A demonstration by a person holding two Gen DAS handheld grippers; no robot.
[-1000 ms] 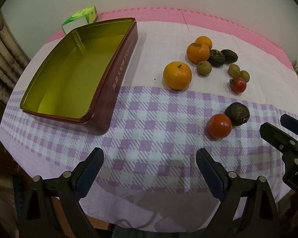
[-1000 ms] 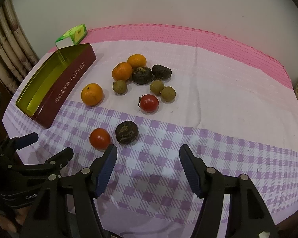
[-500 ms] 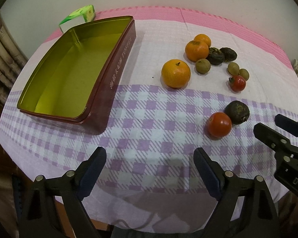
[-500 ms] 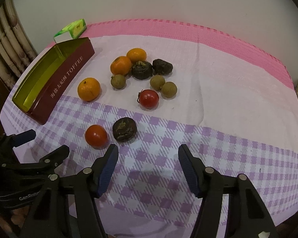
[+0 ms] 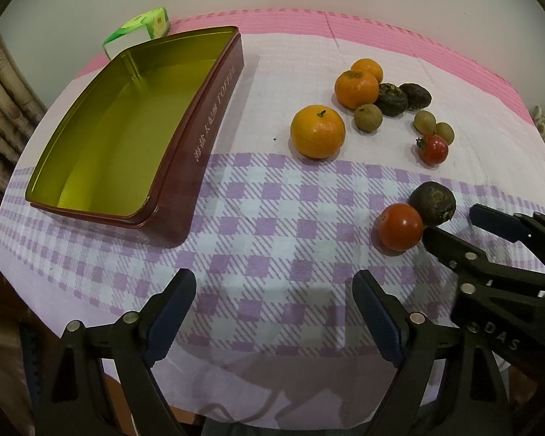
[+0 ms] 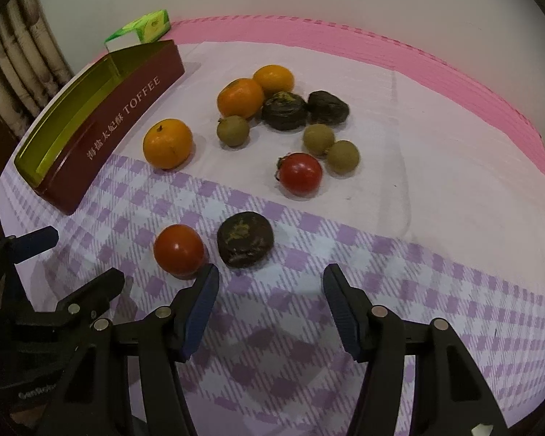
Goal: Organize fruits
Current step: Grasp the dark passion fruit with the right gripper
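An open maroon toffee tin (image 5: 214,123) with a bare gold inside stands at the left of the checked cloth. A lone orange (image 5: 317,131) lies beside it. Behind are two oranges (image 6: 240,97), dark wrinkled fruits (image 6: 283,110), small brown-green fruits (image 6: 233,130) and a tomato (image 6: 301,173). Nearer lie another tomato (image 6: 178,250) and a dark fruit (image 6: 245,244). My right gripper (image 6: 271,276) hangs just short of these two, its jaws closing with nothing between them. My left gripper (image 5: 274,287) stands open over bare cloth near the front edge.
A green carton (image 5: 141,31) lies behind the tin against the pale wall. The cloth's pink band (image 6: 345,41) runs along the far side. Ribbed brown panelling (image 6: 25,58) stands at the left. The table's front edge falls away just under both grippers.
My right gripper has come forward and down toward the near tomato and dark fruit, and its jaws have narrowed. My left gripper has stayed put, its jaws slightly narrower.
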